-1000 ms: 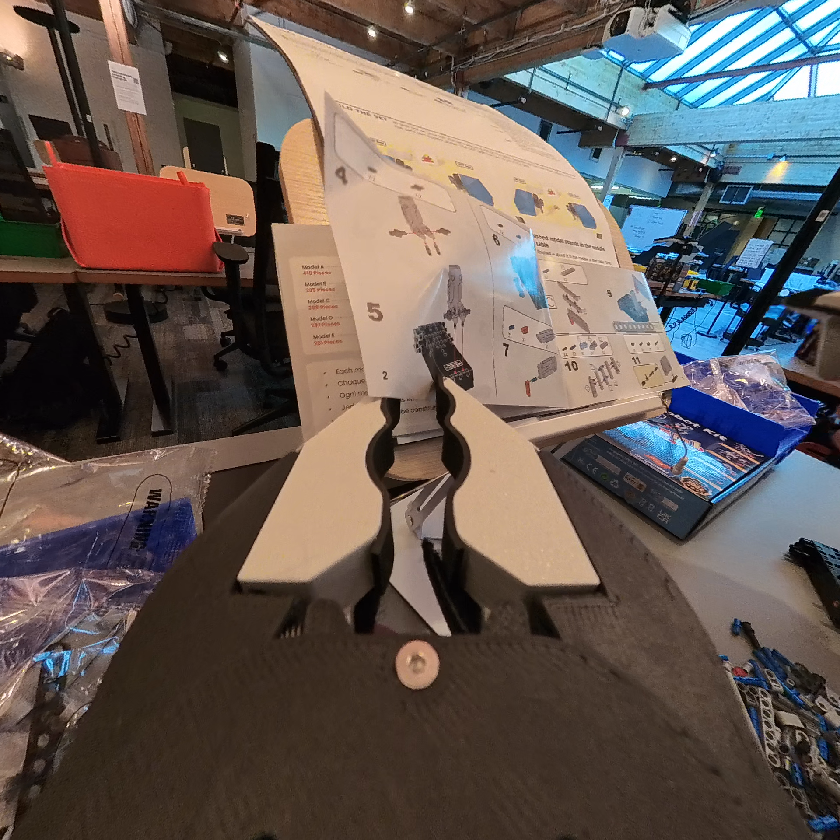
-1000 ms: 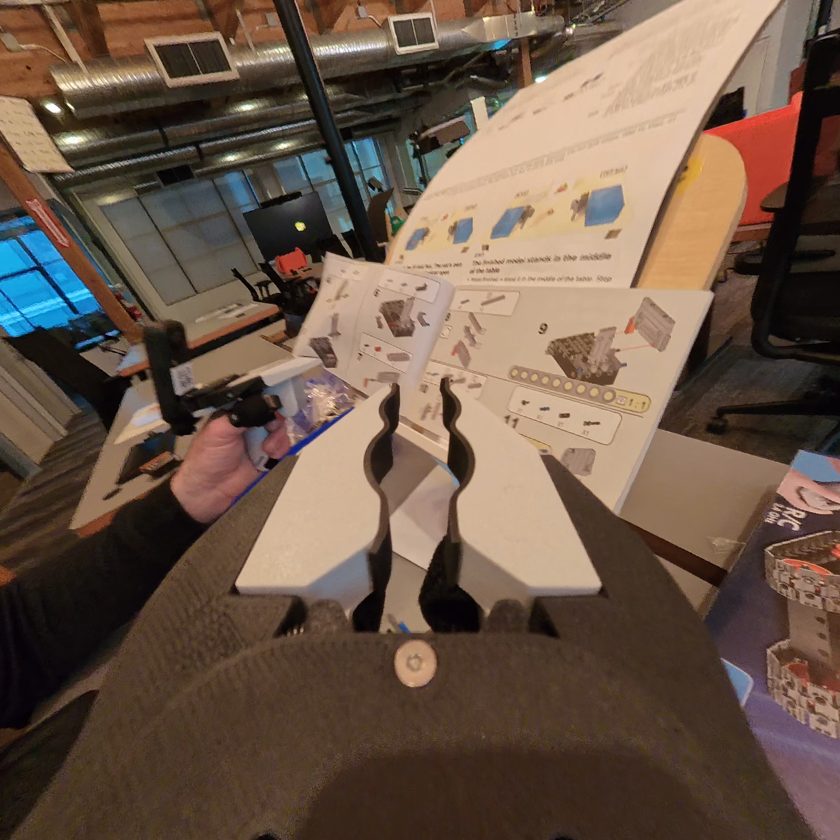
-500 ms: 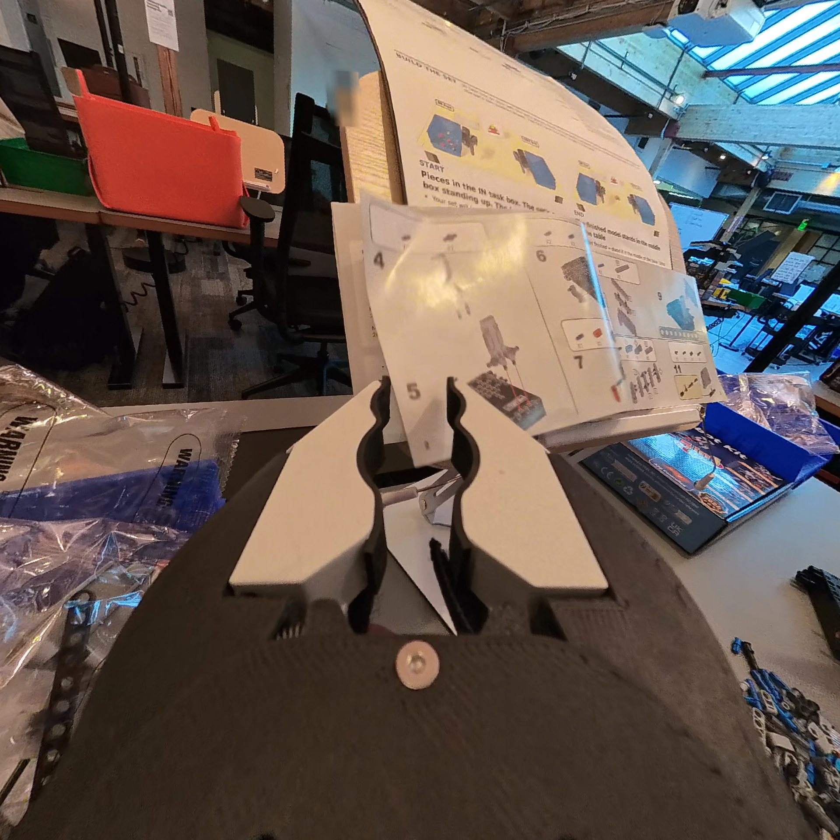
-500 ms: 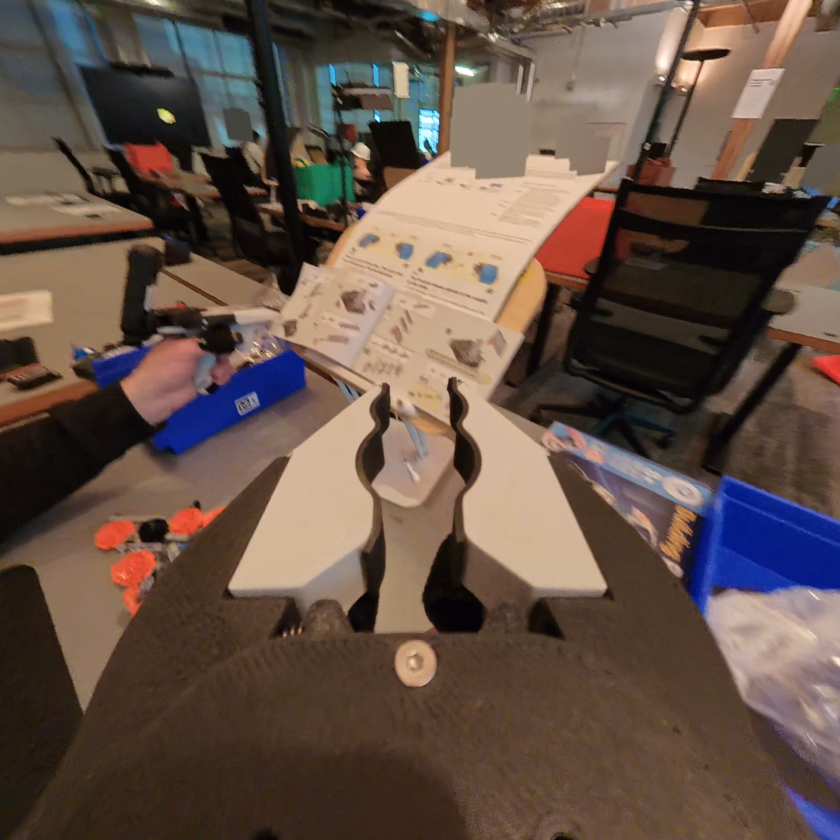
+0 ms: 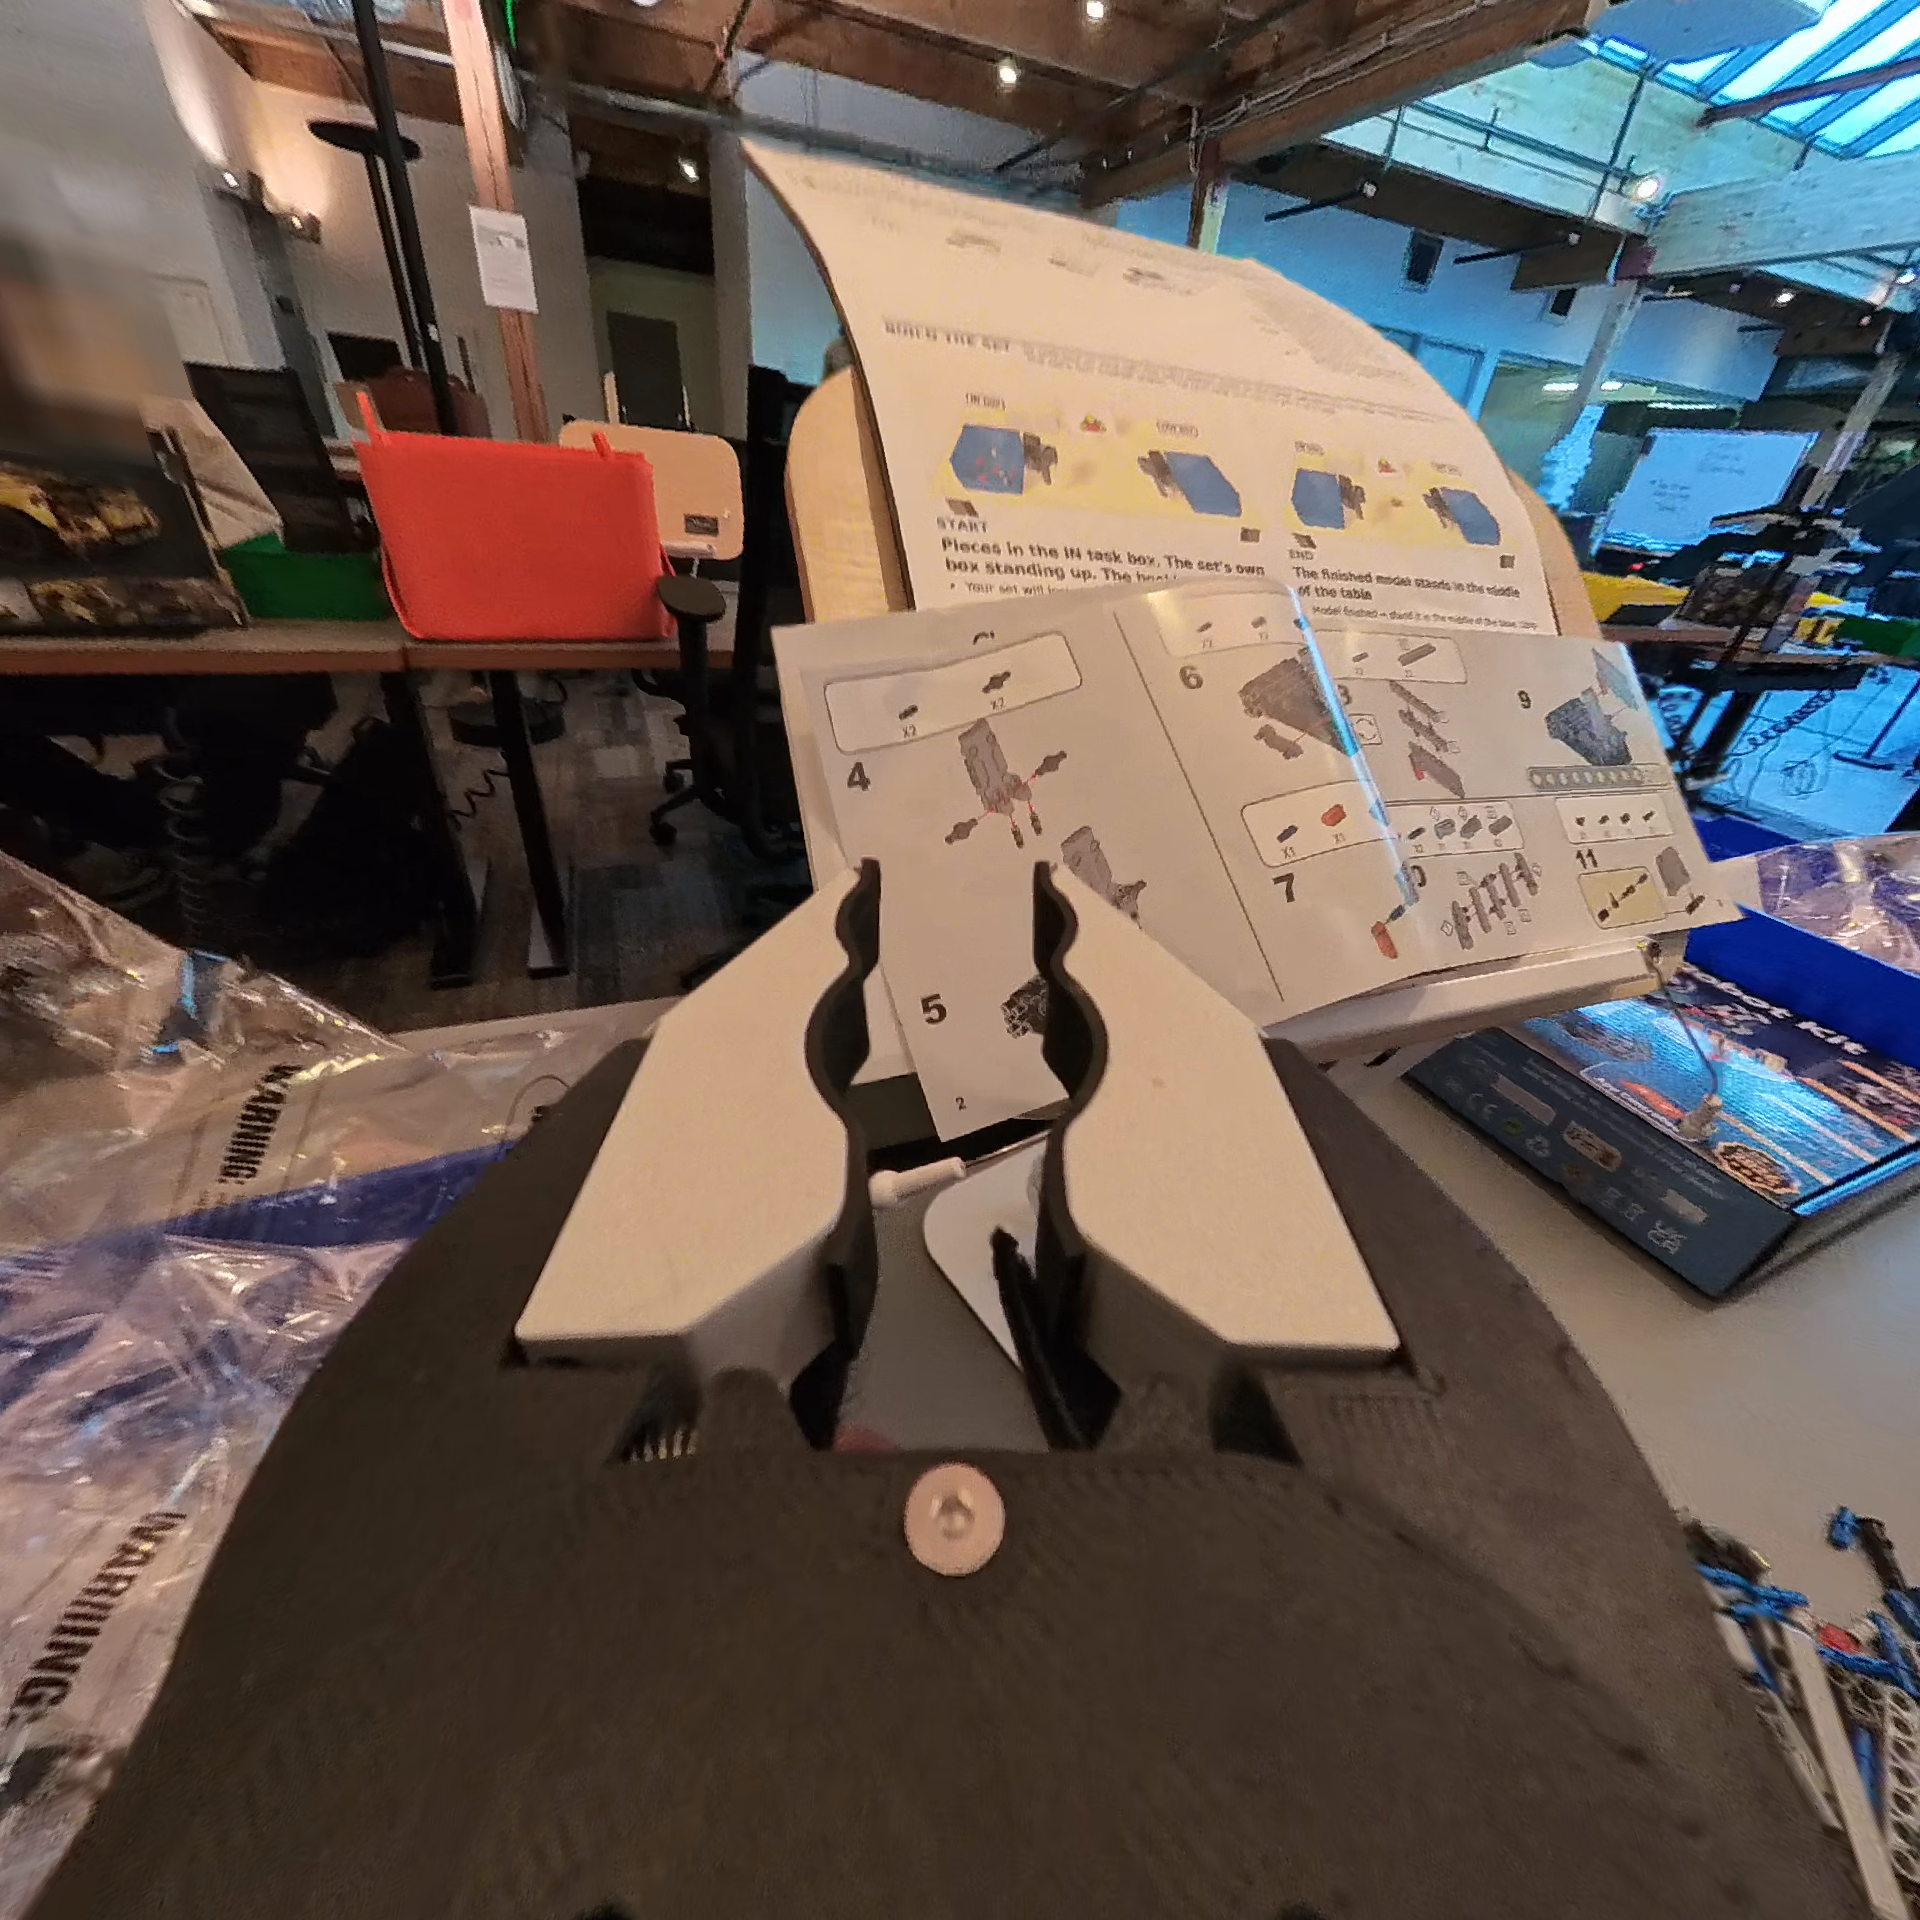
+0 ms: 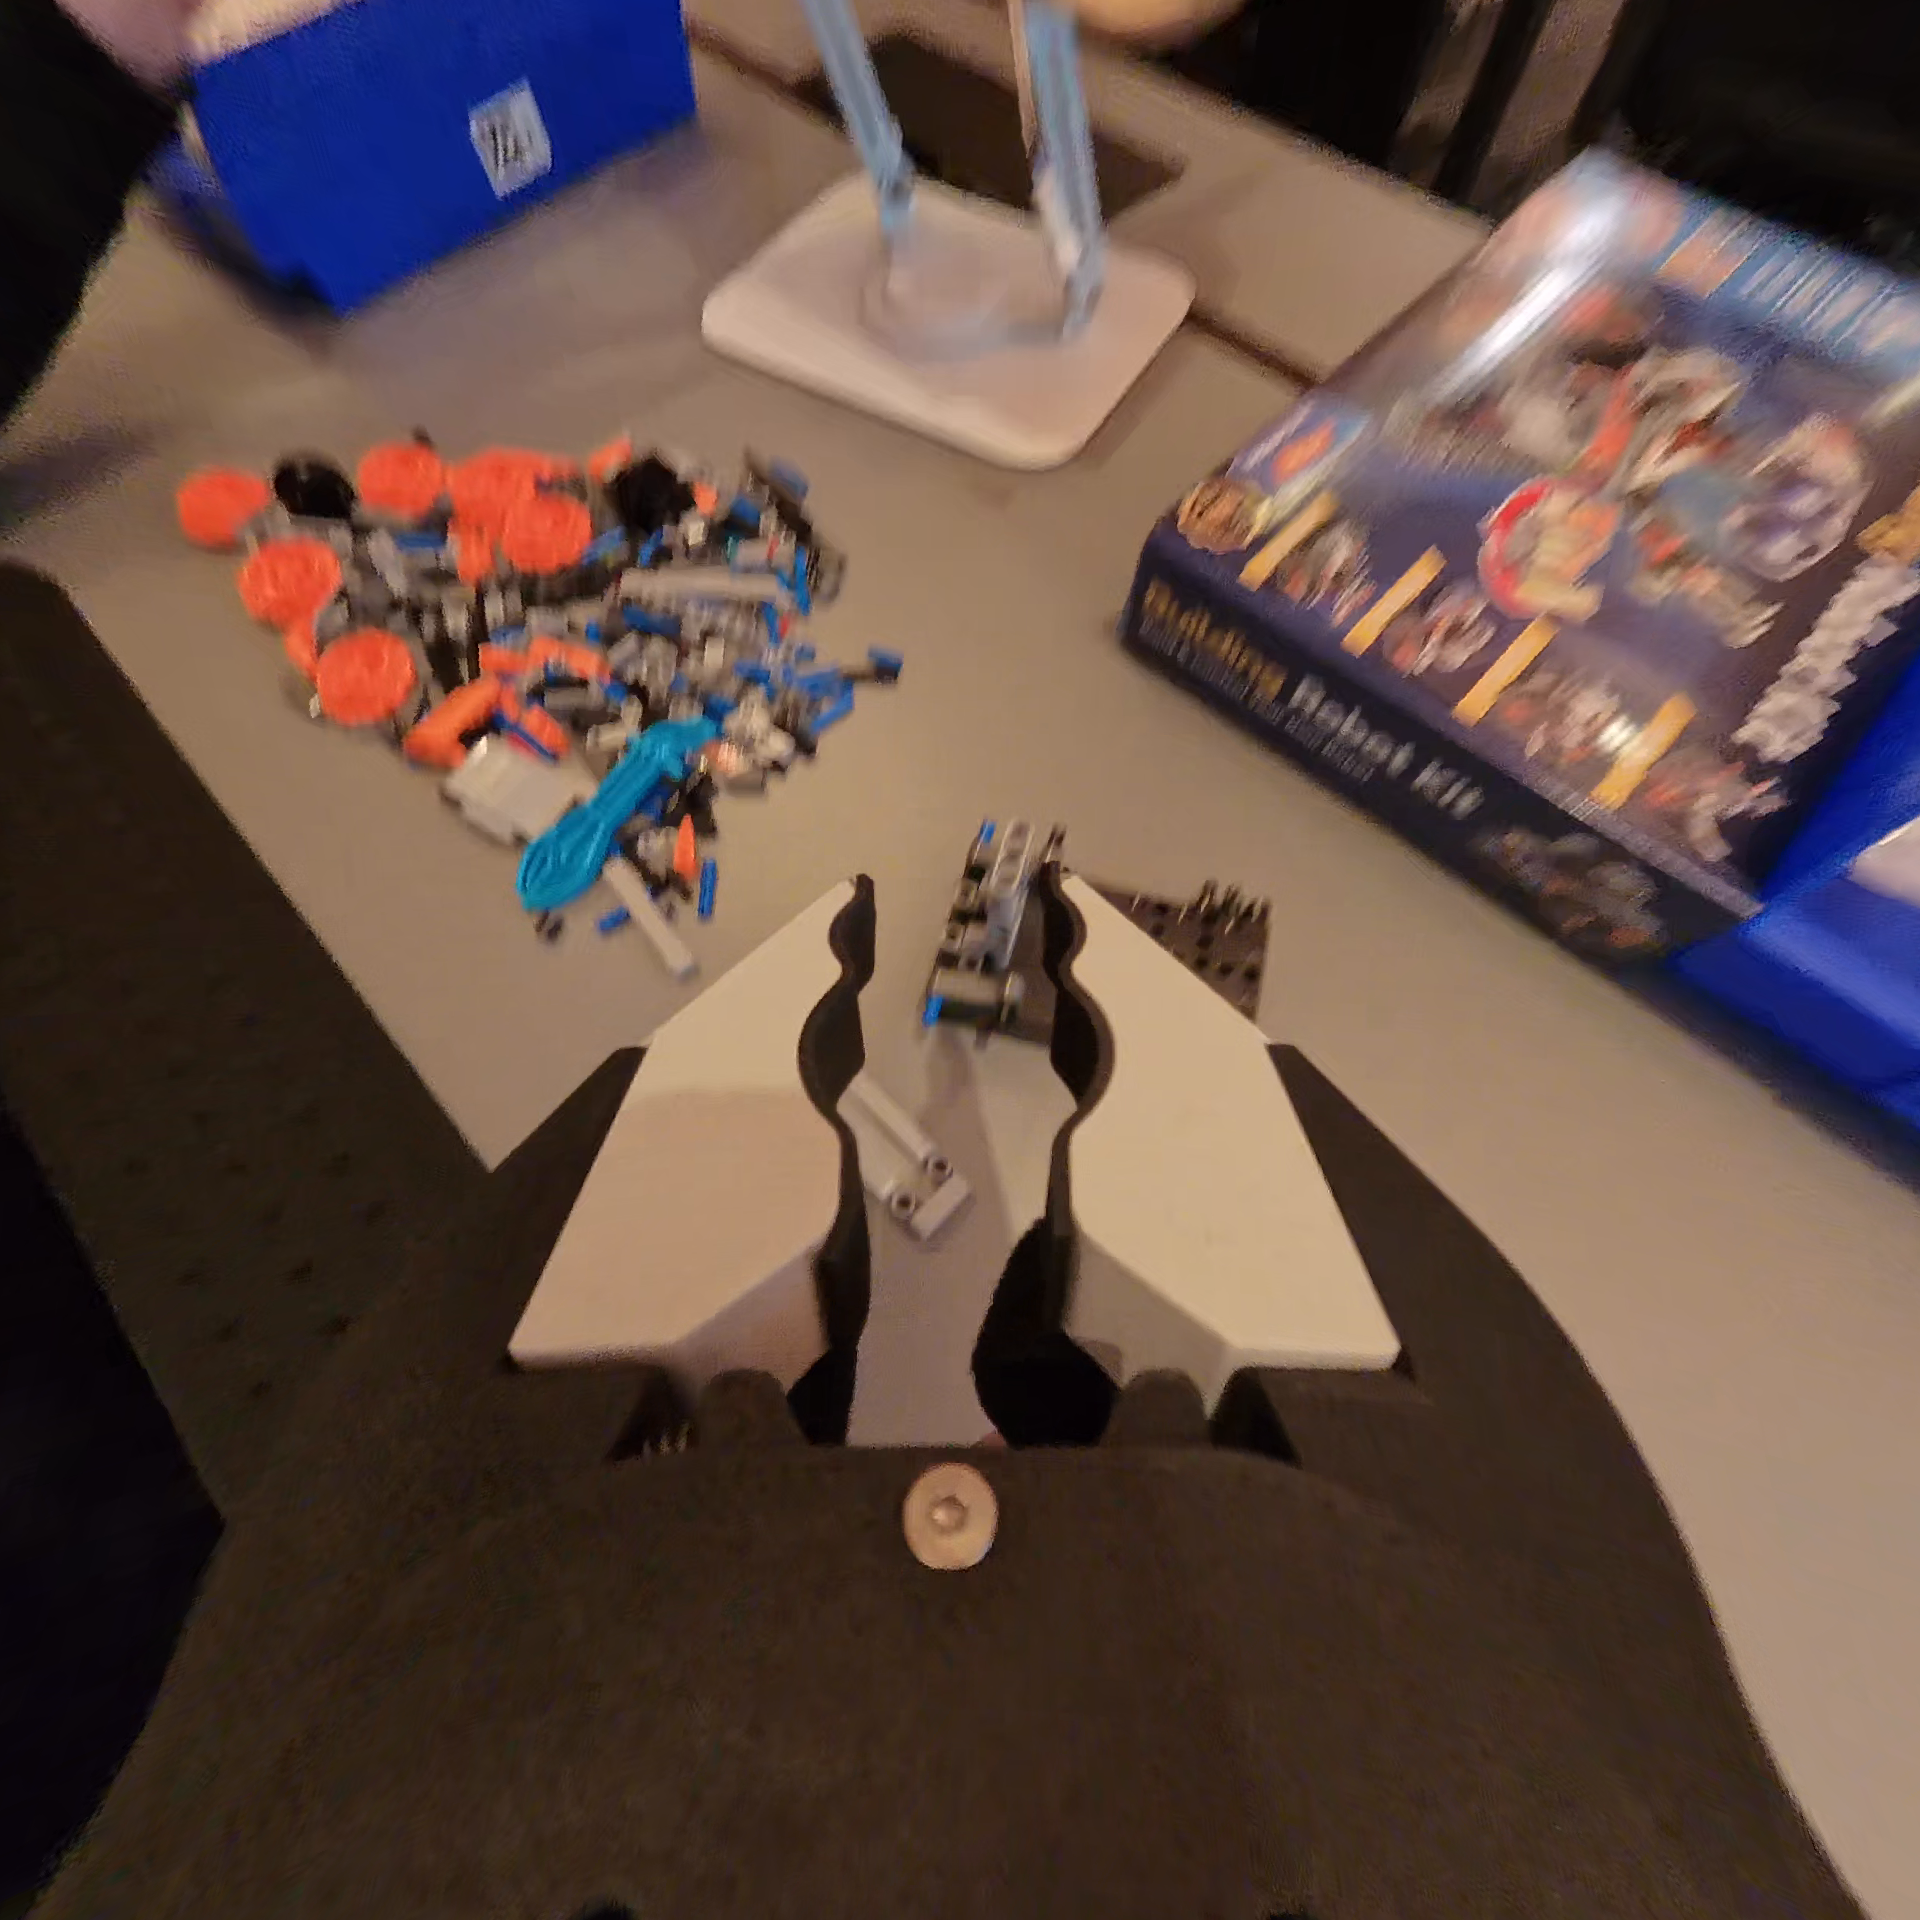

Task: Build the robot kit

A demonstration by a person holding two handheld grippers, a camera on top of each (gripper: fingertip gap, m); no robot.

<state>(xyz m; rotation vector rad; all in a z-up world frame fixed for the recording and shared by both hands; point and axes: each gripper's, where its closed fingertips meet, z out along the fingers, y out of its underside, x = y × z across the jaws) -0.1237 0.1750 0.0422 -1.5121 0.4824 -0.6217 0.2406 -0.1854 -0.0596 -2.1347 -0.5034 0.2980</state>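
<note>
Grey table [image 6: 1039, 644] under both grippers. Left gripper [image 5: 951, 888]: fingers apart, nothing between them, aimed at an open instruction booklet [image 5: 1226, 790] propped on a white stand [image 5: 1455, 1013]; the booklet's lower left page corner shows through the finger gap, contact can't be confirmed. Behind the booklet a bigger curved printed sheet [image 5: 1143, 416] leans on a light wooden board [image 5: 831, 499]. Clear plastic bags [image 5: 208, 1195] to the left of it, dark blue kit box [image 5: 1683, 1132] lying flat to the right, blue bin [image 5: 1808, 987] past that, loose blue and grey pieces [image 5: 1829, 1662] at bottom right. Orange bin [image 5: 509, 540] on a desk well behind. Right gripper [image 6: 956, 888]: tilted down at the table, fingers apart, empty. Small grey/black partly built block assembly [image 6: 987, 935] lies on the table between the tips, closer to the right finger; black studded plate [image 6: 1205, 956] just beside it. Short grey beam [image 6: 904, 1164] lies on the table farther back in the gap. Pile of orange, black, blue and grey parts [image 6: 540, 603] to the left, with a turquoise piece [image 6: 613, 810] at its near edge. White stand base [image 6: 945, 312] ahead, blue bin [image 6: 436, 135] upper left, kit box [image 6: 1558, 540] to the right. View is motion-blurred.
</note>
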